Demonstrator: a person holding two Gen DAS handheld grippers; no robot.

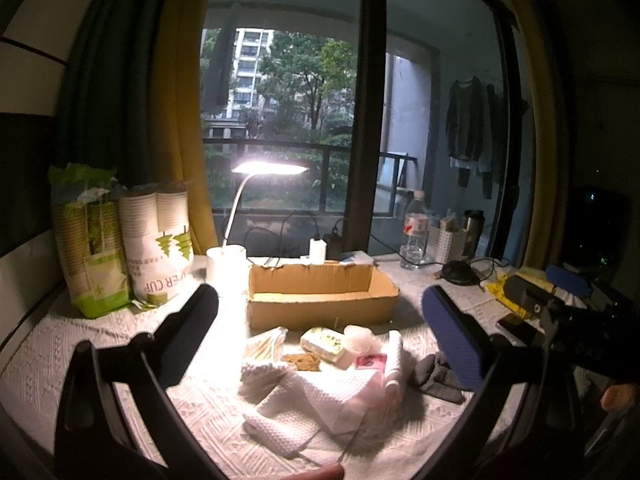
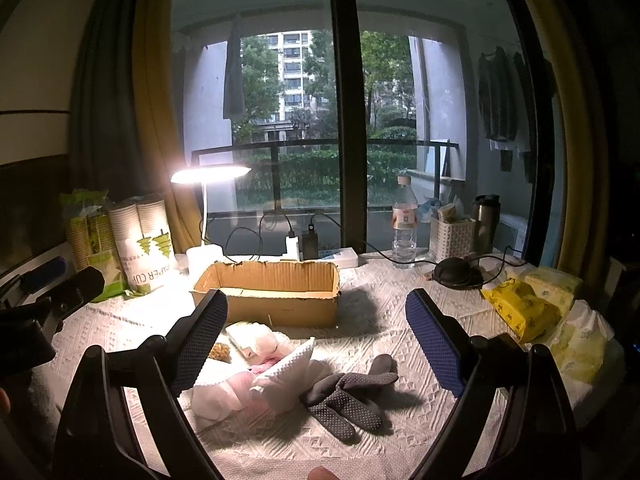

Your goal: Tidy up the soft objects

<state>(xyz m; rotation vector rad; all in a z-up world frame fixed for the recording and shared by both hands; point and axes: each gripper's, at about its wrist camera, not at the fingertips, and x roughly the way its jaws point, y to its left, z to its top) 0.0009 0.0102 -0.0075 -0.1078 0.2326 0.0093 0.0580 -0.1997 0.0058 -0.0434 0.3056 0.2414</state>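
Bench under a white embossed cloth (image 2: 400,344), open brown cardboard box (image 2: 276,296) mid-bench with its inside partly hidden, heap of white towels and pink soft items (image 1: 332,376) just before it, grey dotted gloves (image 2: 352,392) beside the heap, left tool (image 1: 320,332) and right tool (image 2: 316,340) both spread wide, holding nothing, small packets in the heap hard to make out.

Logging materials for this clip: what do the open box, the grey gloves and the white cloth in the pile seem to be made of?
Open box: brown corrugated cardboard, matte, with ragged torn top edges.
Grey gloves: apparently knit fabric, with rows of pale grip dots, likely rubbery.
White cloth: soft waffle-textured textile or thick paper towel; the look leaves that open. It lies crumpled and creased.
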